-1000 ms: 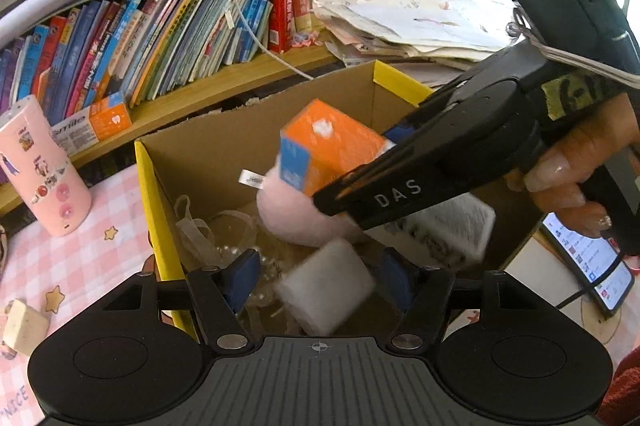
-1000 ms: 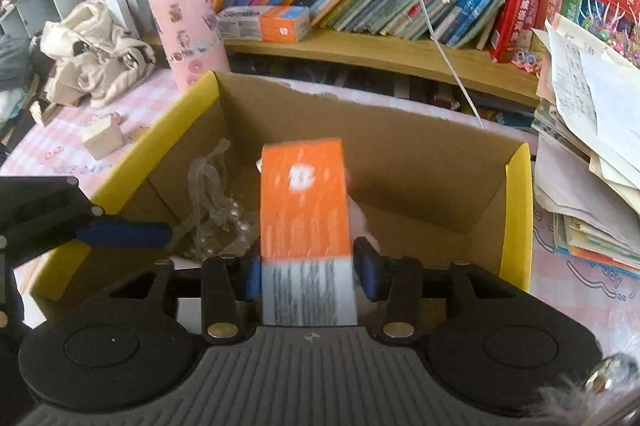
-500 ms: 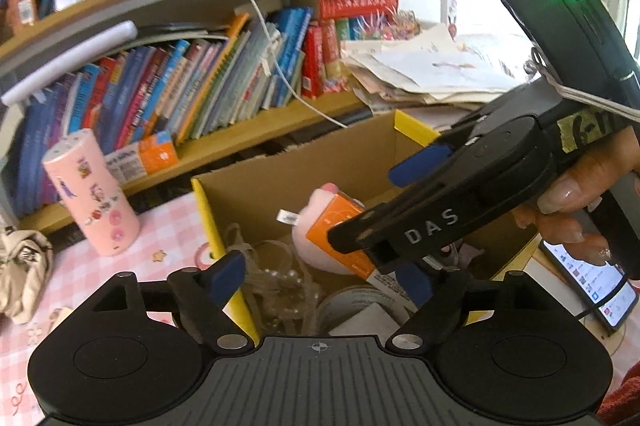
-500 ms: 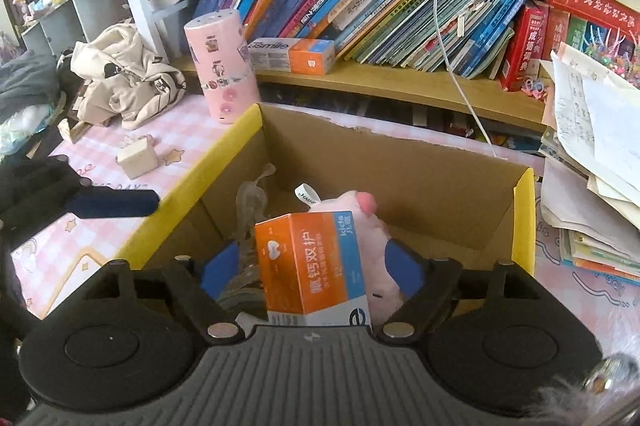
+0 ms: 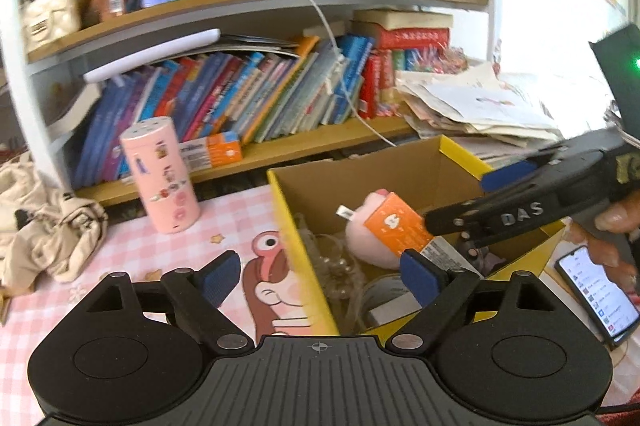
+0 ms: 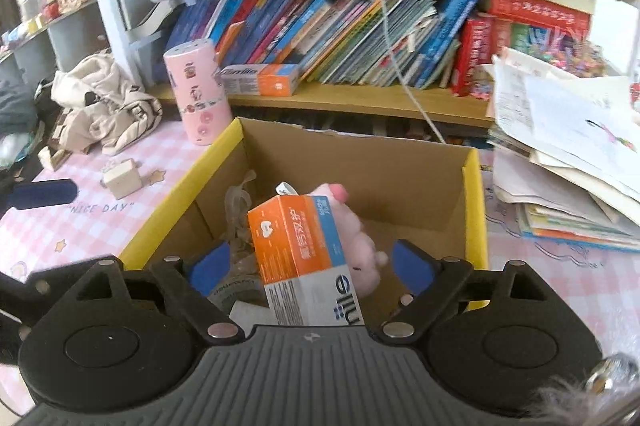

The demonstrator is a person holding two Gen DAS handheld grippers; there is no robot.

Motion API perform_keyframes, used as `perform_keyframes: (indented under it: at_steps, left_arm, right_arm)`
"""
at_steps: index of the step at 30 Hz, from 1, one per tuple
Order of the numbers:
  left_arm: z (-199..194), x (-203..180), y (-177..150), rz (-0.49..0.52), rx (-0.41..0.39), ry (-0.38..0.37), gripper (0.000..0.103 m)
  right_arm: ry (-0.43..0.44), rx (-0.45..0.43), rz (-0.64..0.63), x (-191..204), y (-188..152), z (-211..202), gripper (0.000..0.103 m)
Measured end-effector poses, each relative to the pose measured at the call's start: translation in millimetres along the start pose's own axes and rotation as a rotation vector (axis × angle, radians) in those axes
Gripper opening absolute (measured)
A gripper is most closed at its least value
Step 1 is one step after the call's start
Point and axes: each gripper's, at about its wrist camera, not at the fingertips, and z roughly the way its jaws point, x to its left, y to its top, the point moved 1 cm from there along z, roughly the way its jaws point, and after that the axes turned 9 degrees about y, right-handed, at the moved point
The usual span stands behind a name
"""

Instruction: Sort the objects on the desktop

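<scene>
- Now the orange-and-white cardboard carton (image 6: 298, 258) leans on a pink plush toy (image 6: 362, 242) inside the yellow-edged cardboard box (image 6: 476, 210), dropped there for sorting
- Right gripper (image 6: 310, 264), jaws just spread, straddles it untouched
- Left gripper (image 5: 320, 276) has likewise been opening, empty

Right gripper (image 6: 310, 266) jaws just opened wide, pads clear of orange toothpaste box (image 6: 298, 246). Box lies tilted in cardboard box (image 6: 360, 162), apparently leaning on pink plush toy (image 6: 360, 246).
</scene>
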Motion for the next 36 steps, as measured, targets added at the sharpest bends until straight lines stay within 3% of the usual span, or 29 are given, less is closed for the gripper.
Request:
perform_keyframes:
  at_steps: [10,20,36]
  left_arm:
    - [-25,25,-15,-0.007,-0.033,-0.008,0.093]
    - [-46,46,-44,0.002,-0.024,-0.085,0.097]
    - [-81,88,-88,0.009,0.034,-0.094,0.097]
  right_arm:
    - [-0.144,-0.072,0.027,24,-20,-40,0.092]
    - [-0.253,-0.047,0.08,56,-54,-67,0.093]
    - [-0.277,0.05,0.169,138,-121,-63,0.094]
